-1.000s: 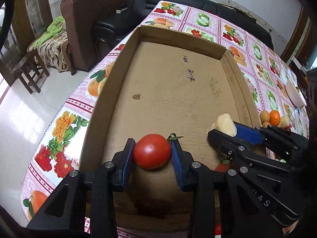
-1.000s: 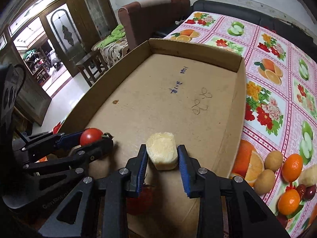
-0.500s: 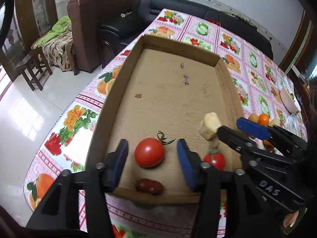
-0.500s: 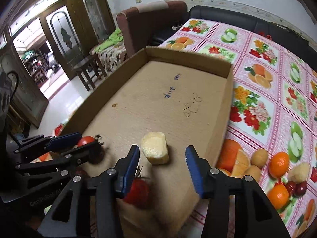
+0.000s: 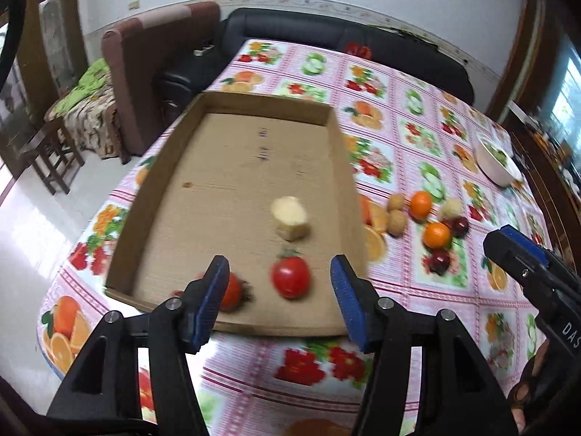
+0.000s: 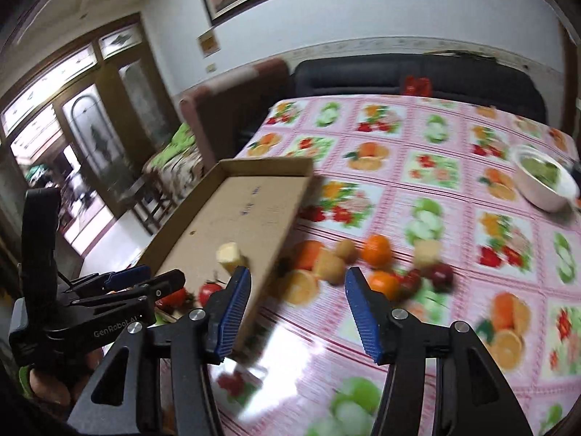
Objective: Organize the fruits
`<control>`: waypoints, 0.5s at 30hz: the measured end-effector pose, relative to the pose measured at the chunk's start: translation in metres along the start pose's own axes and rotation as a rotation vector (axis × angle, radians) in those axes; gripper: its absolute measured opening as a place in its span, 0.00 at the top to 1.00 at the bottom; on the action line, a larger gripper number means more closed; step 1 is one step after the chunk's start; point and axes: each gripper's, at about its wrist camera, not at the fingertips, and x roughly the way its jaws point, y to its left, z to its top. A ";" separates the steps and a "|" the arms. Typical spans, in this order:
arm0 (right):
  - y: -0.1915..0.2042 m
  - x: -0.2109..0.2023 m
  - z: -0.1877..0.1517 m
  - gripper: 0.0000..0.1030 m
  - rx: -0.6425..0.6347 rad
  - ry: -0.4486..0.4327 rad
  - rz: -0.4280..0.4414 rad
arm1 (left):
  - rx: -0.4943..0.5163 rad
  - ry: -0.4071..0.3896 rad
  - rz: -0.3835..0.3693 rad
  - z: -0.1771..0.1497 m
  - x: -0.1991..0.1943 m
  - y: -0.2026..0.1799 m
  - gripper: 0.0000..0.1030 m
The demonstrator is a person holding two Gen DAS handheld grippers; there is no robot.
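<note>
Both fruits that I held a second ago now lie loose in the cardboard tray (image 5: 345, 196): the tomato (image 5: 290, 278) I carried in my left gripper (image 5: 277, 309) rests on the tray floor near its front wall, and the pale yellow fruit chunk (image 5: 290, 216) from my right gripper (image 6: 296, 307) sits just behind it, toward the tray's right wall. A second tomato (image 5: 232, 292) lies by the front wall, partly hidden behind my left gripper's left finger.

My left gripper's jaws are opening, well apart, with nothing between the pads; the tomato shows beyond them, untouched. My right gripper's jaws are opening too and hold nothing, hanging over the desk (image 6: 454, 239) beside the tray's right wall.

Outside the tray, on the flowered cloth just right of that wall, waits a cluster of loose fruit: two oranges (image 5: 421, 203), small brown fruits (image 5: 395, 221), dark red ones (image 5: 459, 225) and a pale piece. A white bowl (image 5: 495, 165) stands toward the desk's far right edge. A brown armchair (image 5: 145, 72) and a black sofa (image 5: 326, 32) stand past the far edge.
</note>
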 end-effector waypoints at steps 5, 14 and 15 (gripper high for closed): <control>-0.029 -0.024 -0.015 0.46 0.067 -0.011 -0.039 | 0.042 0.006 -0.029 -0.006 -0.006 -0.027 0.45; -0.059 -0.042 -0.048 0.46 0.132 0.008 -0.084 | 0.071 -0.035 -0.069 -0.024 -0.016 -0.072 0.45; -0.062 -0.044 -0.052 0.46 0.137 0.007 -0.091 | 0.066 -0.067 -0.088 -0.028 -0.018 -0.077 0.45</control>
